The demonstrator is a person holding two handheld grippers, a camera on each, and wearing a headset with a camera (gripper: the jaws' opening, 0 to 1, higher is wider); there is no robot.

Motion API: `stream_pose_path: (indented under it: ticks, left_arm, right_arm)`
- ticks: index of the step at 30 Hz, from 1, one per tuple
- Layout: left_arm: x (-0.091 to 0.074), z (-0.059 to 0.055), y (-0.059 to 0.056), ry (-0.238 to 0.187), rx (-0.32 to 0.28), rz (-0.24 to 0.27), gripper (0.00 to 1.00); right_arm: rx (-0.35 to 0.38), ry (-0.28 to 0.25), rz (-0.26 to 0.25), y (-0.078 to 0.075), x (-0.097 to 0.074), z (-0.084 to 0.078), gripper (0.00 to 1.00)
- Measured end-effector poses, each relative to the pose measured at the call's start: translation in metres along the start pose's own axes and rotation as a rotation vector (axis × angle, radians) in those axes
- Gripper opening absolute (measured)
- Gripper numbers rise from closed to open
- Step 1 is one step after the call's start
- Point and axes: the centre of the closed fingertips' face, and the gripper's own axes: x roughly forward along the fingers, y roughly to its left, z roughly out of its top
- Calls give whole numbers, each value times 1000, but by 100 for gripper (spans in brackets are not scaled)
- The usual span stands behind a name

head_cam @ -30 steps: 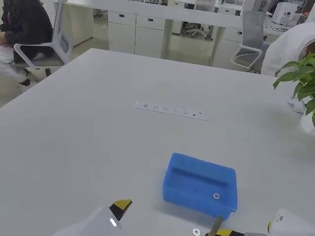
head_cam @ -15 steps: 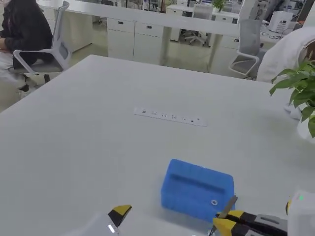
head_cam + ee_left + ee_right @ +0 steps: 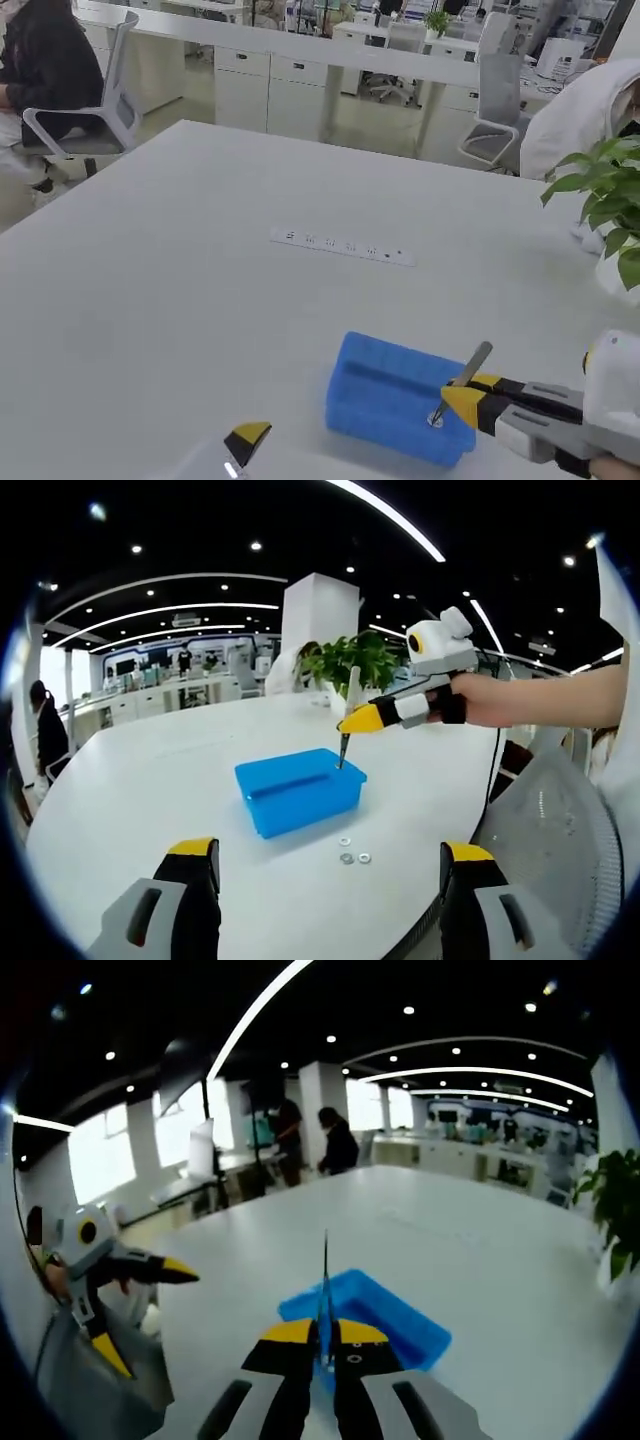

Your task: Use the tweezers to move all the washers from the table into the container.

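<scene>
In the last second my right gripper (image 3: pixel 462 400), clenched on the tweezers (image 3: pixel 468 368), rose from the table (image 3: pixel 200 280) and put the tips down into the container (image 3: pixel 380 395), by a washer (image 3: pixel 437 420) lying inside. My left gripper (image 3: pixel 330 852) hung released. Three washers (image 3: pixel 364 857) lay on the table beside the container, so I judged more trips were needed.

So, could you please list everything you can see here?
container: one, blue, on the table.
washers: three, silver, on the table beside the container.
tweezers: one, metal, tip in the container.
power strip: one, white, mid-table.
plant: one, green, right edge.
chairs: two, pale, beyond the table.
people: two, one in dark clothes, one in white, beyond the table.
table: one, white.
right tool: shut on tweezers.
left tool: open, empty.
</scene>
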Motion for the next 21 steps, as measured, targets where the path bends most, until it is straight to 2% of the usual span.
stream_pose_path:
  ticks: [5, 9, 16, 21]
  left_arm:
    - [0, 1, 0, -6, 1, -5, 92]
    - [0, 3, -2, -11, 13, -13, 92]
    - [-1, 3, -1, -17, -2, -10, 92]
    - [-2, 3, -2, -14, 7, -15, 92]
  right_arm:
    - [85, -22, -39, -21, 8, 7, 4]
    - [121, -27, -54, -31, 15, 8, 4]
    - [139, 10, -83, -41, 23, -4, 4]
    - [162, 32, -83, -47, 30, -15, 4]
